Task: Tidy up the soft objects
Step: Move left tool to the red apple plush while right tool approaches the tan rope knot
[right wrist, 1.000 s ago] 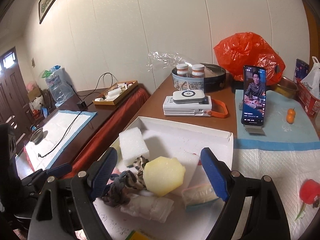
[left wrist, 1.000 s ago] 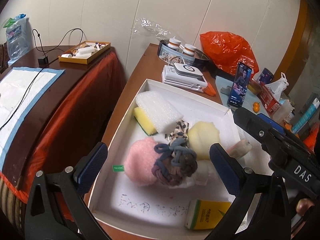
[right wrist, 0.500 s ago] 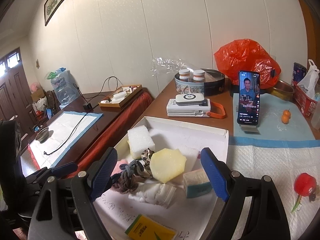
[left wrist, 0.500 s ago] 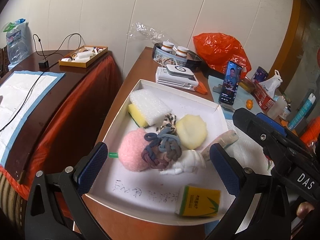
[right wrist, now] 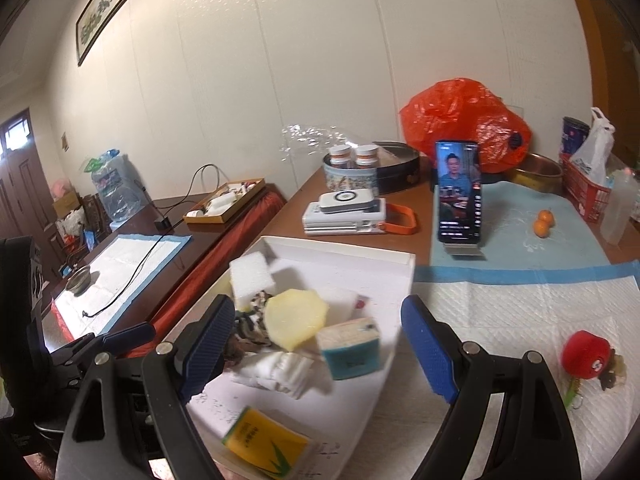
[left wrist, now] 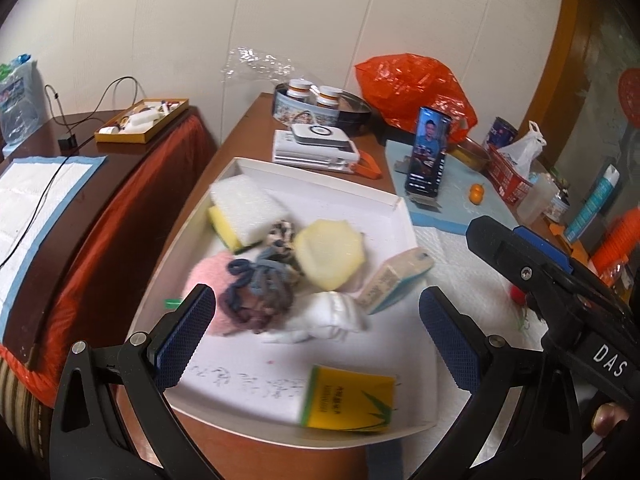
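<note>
A white tray (left wrist: 320,184) (right wrist: 340,246) holds a white foam block (left wrist: 248,204) on a yellow sponge (left wrist: 222,226), a pink fuzzy ball (left wrist: 208,276), a braided yarn bundle (left wrist: 256,292), a pale yellow sponge (left wrist: 330,254) (right wrist: 296,318), a white cloth (left wrist: 328,316) (right wrist: 280,372), a teal tissue pack (left wrist: 394,280) (right wrist: 350,346) and a yellow pack (left wrist: 348,398) (right wrist: 264,444). My left gripper (left wrist: 316,332) hovers open above the tray's near half, holding nothing. My right gripper (right wrist: 318,336) is open too, empty, over the tray's right side. A red plush toy (right wrist: 586,354) lies on the white pad to the right.
Behind the tray stand stacked power banks (left wrist: 316,146), a tin with jars (left wrist: 312,100), an orange bag (left wrist: 412,88) and a phone on a stand (left wrist: 428,156). Small oranges (right wrist: 544,222) and a red basket (right wrist: 584,192) are far right. A red-draped side table (left wrist: 100,184) sits left.
Both grippers have drawn back from the tray, so the objects look smaller and the tray's near edge and the yellow pack show fully. Both stayed open.
</note>
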Demonstrator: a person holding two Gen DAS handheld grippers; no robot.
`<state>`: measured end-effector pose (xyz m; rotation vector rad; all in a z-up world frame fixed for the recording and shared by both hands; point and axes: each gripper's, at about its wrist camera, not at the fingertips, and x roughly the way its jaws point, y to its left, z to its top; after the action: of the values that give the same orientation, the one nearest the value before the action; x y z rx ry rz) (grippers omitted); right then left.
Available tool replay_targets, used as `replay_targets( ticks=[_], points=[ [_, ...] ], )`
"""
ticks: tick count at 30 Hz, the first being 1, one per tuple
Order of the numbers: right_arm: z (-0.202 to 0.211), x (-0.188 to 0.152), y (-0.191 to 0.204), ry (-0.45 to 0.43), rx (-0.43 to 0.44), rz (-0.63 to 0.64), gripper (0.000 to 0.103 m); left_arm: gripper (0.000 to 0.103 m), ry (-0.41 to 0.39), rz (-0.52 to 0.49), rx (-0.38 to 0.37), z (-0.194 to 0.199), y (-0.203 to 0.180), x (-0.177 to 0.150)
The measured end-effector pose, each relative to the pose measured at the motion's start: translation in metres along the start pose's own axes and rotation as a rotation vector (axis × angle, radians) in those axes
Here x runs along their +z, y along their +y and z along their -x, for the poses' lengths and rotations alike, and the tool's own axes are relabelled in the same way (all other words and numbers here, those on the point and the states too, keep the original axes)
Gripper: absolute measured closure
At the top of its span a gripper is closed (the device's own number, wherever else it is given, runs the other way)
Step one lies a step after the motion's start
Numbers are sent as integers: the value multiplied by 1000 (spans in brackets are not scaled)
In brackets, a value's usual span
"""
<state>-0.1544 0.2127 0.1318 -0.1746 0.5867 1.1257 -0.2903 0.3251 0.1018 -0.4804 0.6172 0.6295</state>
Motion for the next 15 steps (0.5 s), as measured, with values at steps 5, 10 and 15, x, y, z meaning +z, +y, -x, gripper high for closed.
replay_targets(
  ticks=[5,10,15],
  points=[
    [10,-3,-22,-9,-17,-32,17,0,6,-27,-6,-4,-24,-2],
    [21,-6,-47,-14,-28,-54,17,0,7,-50,-2,-7,-51,-1],
    [36,-7,-74,-25,-41,-71,17,0,9,-83,-12,-12,-84,-3]
  ],
)
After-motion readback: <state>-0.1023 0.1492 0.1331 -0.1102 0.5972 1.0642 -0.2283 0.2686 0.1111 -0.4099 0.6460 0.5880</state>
